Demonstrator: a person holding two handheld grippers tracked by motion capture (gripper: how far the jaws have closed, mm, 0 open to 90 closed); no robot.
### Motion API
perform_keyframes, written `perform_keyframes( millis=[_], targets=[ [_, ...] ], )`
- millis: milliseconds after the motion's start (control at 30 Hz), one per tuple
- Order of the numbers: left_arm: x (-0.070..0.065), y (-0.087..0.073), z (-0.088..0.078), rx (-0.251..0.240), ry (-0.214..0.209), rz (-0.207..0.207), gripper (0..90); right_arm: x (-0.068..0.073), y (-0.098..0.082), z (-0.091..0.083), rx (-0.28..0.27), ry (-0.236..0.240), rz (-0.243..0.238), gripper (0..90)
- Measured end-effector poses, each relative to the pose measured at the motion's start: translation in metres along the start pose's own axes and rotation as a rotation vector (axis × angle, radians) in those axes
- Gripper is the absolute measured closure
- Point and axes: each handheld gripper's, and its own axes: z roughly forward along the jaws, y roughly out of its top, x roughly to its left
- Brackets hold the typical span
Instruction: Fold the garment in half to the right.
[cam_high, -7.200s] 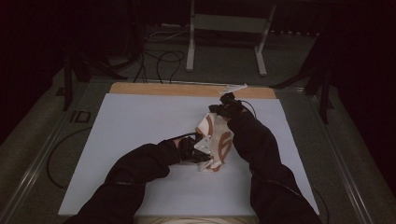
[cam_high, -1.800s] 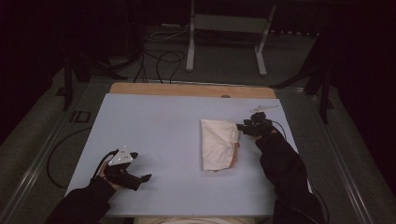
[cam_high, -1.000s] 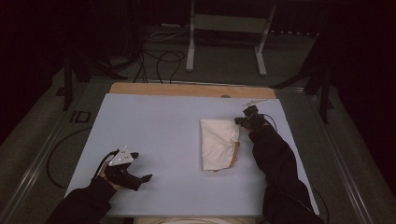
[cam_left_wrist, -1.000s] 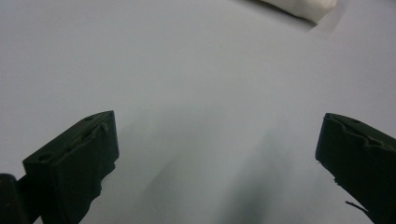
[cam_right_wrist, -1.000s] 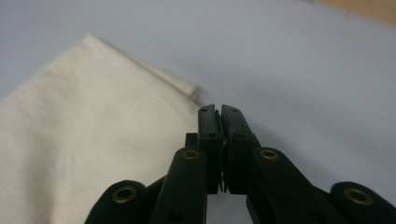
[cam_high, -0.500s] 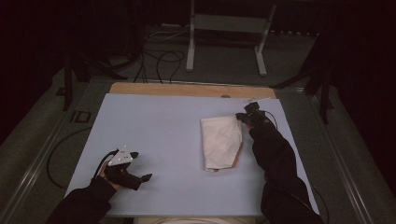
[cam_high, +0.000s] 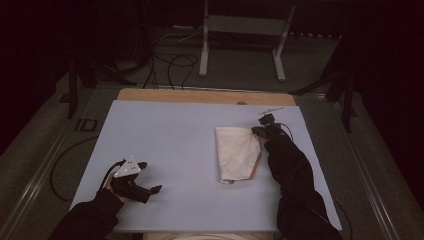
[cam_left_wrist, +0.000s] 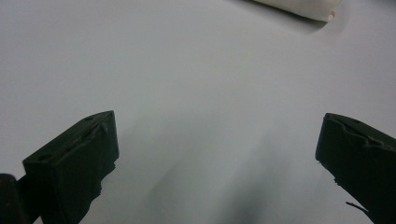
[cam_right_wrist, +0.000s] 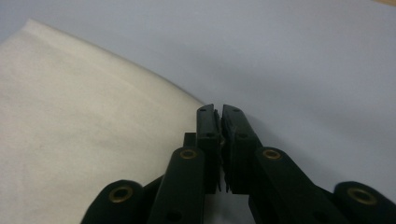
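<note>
right gripper (cam_right_wrist: 219, 109): jaws closed at corner of folded cream cloth (cam_high: 237, 152), hold unclear | left gripper (cam_high: 150, 190): jaws wide, empty

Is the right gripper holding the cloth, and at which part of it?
The right gripper is shut at the far right corner of the folded cloth, but the pictures cannot show whether fabric is pinched. The left gripper is open, holding nothing.

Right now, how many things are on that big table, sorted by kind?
Folded cream cloth: 1
Hand-held grippers: 2, the left gripper with jaws wide apart, the right gripper with jaws shut at the cloth's far right corner; whether it pinches the fabric is hard to tell
Pale blue table mat: 1
Total: 4
</note>
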Motion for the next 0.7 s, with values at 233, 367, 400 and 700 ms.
perform_keyframes(
  millis=[233,367,400,700],
  targets=[
    [0.002,-0.001,-0.003,-0.001,0.001,0.004,0.1,0.001,0.005,-0.006,-0.008,0.022,0.002,64.4],
    [0.004,-0.002,-0.004,-0.001,0.000,-0.004,0.1,0.005,0.009,-0.010,-0.017,0.045,0.005,47.5],
    [0.004,-0.002,-0.004,-0.001,0.000,-0.004,0.1,0.005,0.009,-0.010,-0.017,0.045,0.005,47.5],
    [0.004,-0.003,-0.005,0.001,-0.011,-0.004,0.1,0.016,0.017,-0.019,-0.053,0.136,0.009,16.8]
  ],
)
